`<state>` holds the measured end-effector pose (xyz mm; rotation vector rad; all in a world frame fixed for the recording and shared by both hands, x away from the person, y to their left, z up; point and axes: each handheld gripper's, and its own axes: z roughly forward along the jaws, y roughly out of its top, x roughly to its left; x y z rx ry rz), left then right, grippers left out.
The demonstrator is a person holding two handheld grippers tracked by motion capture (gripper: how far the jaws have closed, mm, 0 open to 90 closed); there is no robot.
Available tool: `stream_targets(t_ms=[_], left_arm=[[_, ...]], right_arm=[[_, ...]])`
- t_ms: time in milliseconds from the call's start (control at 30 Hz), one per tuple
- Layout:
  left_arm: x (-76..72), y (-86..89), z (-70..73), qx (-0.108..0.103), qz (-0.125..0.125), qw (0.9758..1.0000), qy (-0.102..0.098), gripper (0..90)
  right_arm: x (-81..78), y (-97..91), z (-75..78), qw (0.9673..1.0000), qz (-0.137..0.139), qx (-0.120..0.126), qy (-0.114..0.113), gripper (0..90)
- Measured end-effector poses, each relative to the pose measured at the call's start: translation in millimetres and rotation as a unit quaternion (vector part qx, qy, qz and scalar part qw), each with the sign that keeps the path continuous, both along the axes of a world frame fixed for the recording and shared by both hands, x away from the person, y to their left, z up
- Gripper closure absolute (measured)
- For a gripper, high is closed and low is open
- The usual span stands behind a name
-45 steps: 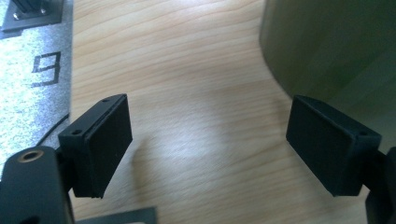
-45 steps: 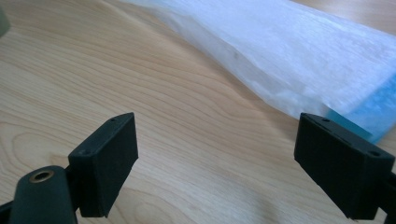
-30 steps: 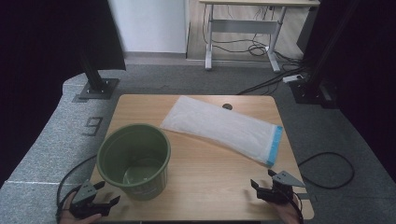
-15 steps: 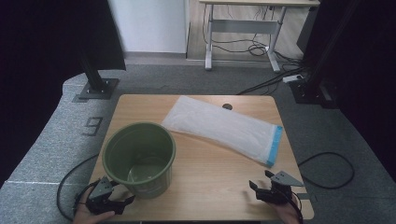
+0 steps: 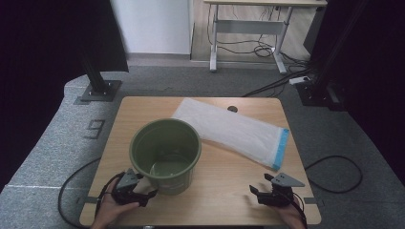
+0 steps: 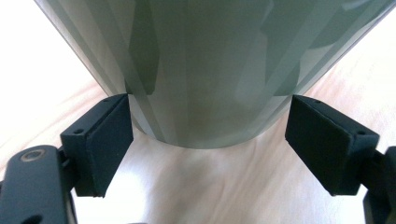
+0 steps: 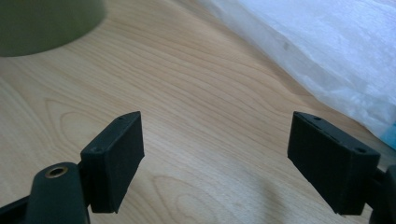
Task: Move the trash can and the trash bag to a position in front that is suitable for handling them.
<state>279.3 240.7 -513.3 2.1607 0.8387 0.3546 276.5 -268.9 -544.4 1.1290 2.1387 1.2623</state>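
A green bucket (image 5: 165, 155) stands upright on the wooden table (image 5: 229, 191), left of centre. A white plastic bag with a blue end strip (image 5: 234, 130) lies flat behind and to the right of it. My left gripper (image 5: 144, 189) is open at the bucket's near left base. In the left gripper view its jaws straddle the bucket's lower wall (image 6: 205, 70), and the left gripper (image 6: 208, 121) is spread about as wide as the base. My right gripper (image 5: 260, 186) is open near the front right edge. The right gripper (image 7: 217, 144) holds nothing over bare wood, with the bag (image 7: 327, 51) ahead of it.
Grey carpet surrounds the table, with a black stand base (image 5: 98, 90) at the back left and cables (image 5: 334, 167) on the floor to the right. A small dark grommet (image 5: 232, 109) sits at the table's back edge. A white desk frame (image 5: 248, 28) stands farther back.
My left gripper has moved right and forward up to the bucket's base. The bucket has shifted right, toward the table's middle. The right gripper has stayed put.
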Motion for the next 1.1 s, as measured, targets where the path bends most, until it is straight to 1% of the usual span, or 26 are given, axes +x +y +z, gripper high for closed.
stream_targets(t_ms=[33,67,100,133,200,267,367,433,467,533,600,667,733,767,800,833,900,933,967,1000,1033,1067,1100], left_arm=[[3.0,-6.6,0.3,0.005,-0.002,1.0,-0.001,15.4],[3.0,-6.6,0.3,0.005,-0.002,1.0,-0.001,15.7],[9.6,-20.2,0.8,0.014,-0.005,0.9999,-0.003,15.8],[9.6,-20.2,0.8,0.014,-0.005,0.9999,-0.003,15.8],[18.4,-35.6,1.8,0.017,-0.005,0.9998,0.002,15.7],[20.3,-39.1,1.9,0.017,-0.005,0.9998,0.002,15.6],[28.1,-55.0,1.8,0.023,-0.003,0.9997,-0.003,15.0],[31.3,-62.6,1.8,0.028,-0.001,0.9996,-0.005,15.0],[34.3,-69.5,1.5,0.029,0.001,0.9996,-0.007,15.0],[38.8,-76.3,0.9,0.028,0.002,0.9996,-0.007,14.7],[44.1,-82.2,0.8,0.026,0.004,0.9996,-0.002,14.5],[45.5,-86.6,-0.2,0.025,0.009,0.9996,-0.006,14.7],[45.6,-87.6,-1.0,0.027,0.009,0.9996,-0.008,15.2],[44.5,-87.3,-2.7,0.032,0.011,0.9994,-0.009,15.9],[44.5,-87.3,-2.7,0.032,0.011,0.9994,-0.009,15.9],[41.0,-81.9,-3.5,0.051,0.015,0.9985,-0.014,15.7],[37.2,-72.3,-3.3,0.06,0.021,0.9979,-0.015,14.8],[37.2,-72.3,-3.3,0.06,0.021,0.9979,-0.015,15.0],[34.2,-64.3,-3.2,0.056,0.031,0.9977,-0.019,15.0],[30.7,-51.4,-3.1,0.051,0.042,0.9977,-0.015,17.1],[29.1,-44.3,-3.8,0.049,0.049,0.9975,-0.012,17.0],[28.0,-39.2,-4.5,0.052,0.053,0.9971,-0.011,17.1],[26.6,-33.3,-5.3,0.063,0.059,0.9962,-0.009,16.9]], right_arm=[[-0.9,0.9,0.8,1.0,0.003,-0.002,-0.002,18.0],[-0.9,0.9,0.8,1.0,0.003,-0.002,-0.002,18.0],[-2.8,1.9,2.4,1.0,0.004,-0.001,-0.006,18.4],[-3.6,1.9,2.7,1.0,0.002,0.001,-0.008,18.6],[-4.6,1.9,2.5,1.0,0.002,0.003,-0.008,19.1],[-4.8,1.9,1.9,1.0,0.002,0.004,-0.006,19.2],[-3.6,1.5,0.4,1.0,0.004,0.003,-0.003,19.3],[-3.4,1.2,-0.7,1.0,0.006,0.001,-0.002,19.3],[-4.5,1.2,-1.5,1.0,0.008,-0.001,0.0,19.3],[-6.5,1.0,-2.3,0.9999,0.009,-0.004,0.001,19.4],[-8.6,0.8,-2.7,0.9999,0.011,-0.007,0.001,19.5],[-9.8,0.2,-2.2,0.9999,0.011,-0.007,0.001,19.6],[-10.0,-0.3,-1.7,0.9999,0.009,-0.006,0.0,19.7],[-10.3,-1.7,-1.1,1.0,0.004,-0.003,-0.001,19.8],[-10.2,-2.2,-1.2,1.0,0.003,-0.004,-0.001,19.8],[-10.1,-2.9,-1.7,1.0,0.001,-0.004,0.0,19.8],[-9.9,-3.5,-2.2,1.0,-0.001,-0.007,0.0,19.9],[-9.9,-3.5,-2.2,1.0,-0.001,-0.007,0.0,19.9],[-10.0,-3.8,-2.4,1.0,-0.002,-0.008,0.0,19.9],[-10.3,-3.8,-2.3,0.9999,-0.002,-0.01,-0.001,19.9],[-10.5,-3.5,-2.2,0.9999,-0.003,-0.011,-0.002,20.0],[-10.7,-3.2,-1.7,0.9999,-0.004,-0.012,-0.003,20.0],[-10.9,-3.0,-1.2,0.9999,-0.006,-0.013,-0.005,19.9]])
